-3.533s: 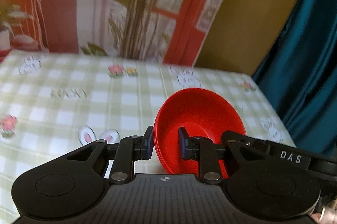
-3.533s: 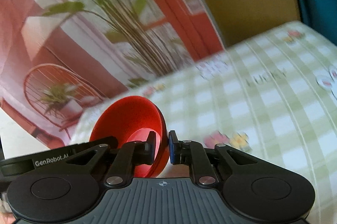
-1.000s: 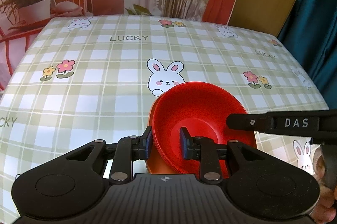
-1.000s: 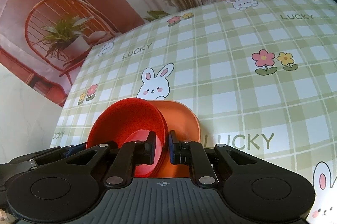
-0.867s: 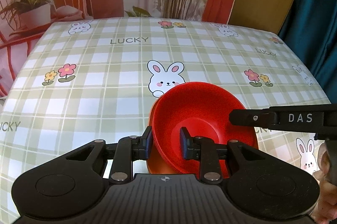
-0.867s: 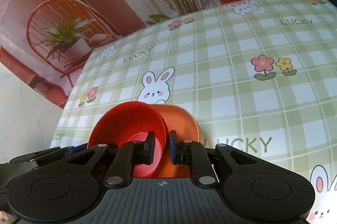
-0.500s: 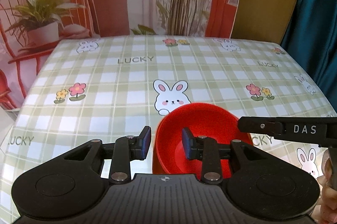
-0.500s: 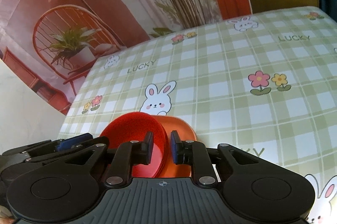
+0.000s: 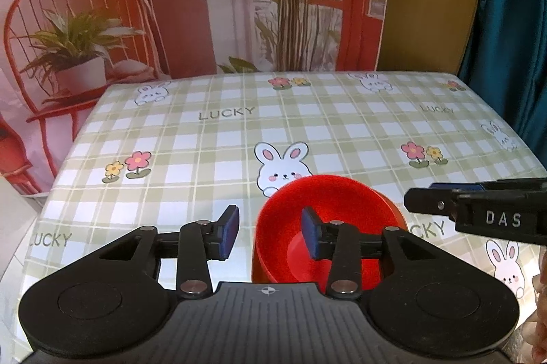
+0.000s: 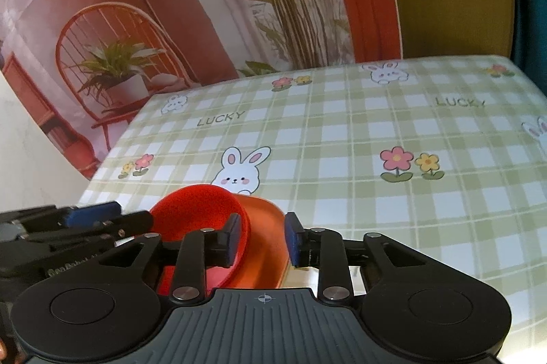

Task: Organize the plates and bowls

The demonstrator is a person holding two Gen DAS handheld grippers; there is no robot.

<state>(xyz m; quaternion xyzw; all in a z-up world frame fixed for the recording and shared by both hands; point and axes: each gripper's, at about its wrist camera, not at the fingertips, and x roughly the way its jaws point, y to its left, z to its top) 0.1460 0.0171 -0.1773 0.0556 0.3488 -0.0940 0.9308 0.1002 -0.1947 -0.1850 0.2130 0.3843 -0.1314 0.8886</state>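
A red bowl (image 9: 328,210) rests inside an orange dish (image 10: 265,237) on the checked tablecloth near the table's front edge. My left gripper (image 9: 270,236) is open, its two fingers on either side of the bowl's left rim without gripping it. My right gripper (image 10: 261,239) is open too, its fingers on either side of the right rims of the bowl (image 10: 201,210) and the dish. The right gripper's finger shows at the right of the left wrist view (image 9: 478,203). The left gripper shows at the left of the right wrist view (image 10: 78,220).
The tablecloth (image 9: 307,124) has rabbits, flowers and LUCKY print. A printed backdrop (image 9: 171,5) with a chair and plants stands behind the table. A teal curtain (image 9: 512,22) hangs at the right. The table's left edge (image 9: 65,159) drops off.
Both grippers, shut on the red bowl's opposite rims, brought it down into the orange dish on the table, then opened and drew back slightly.
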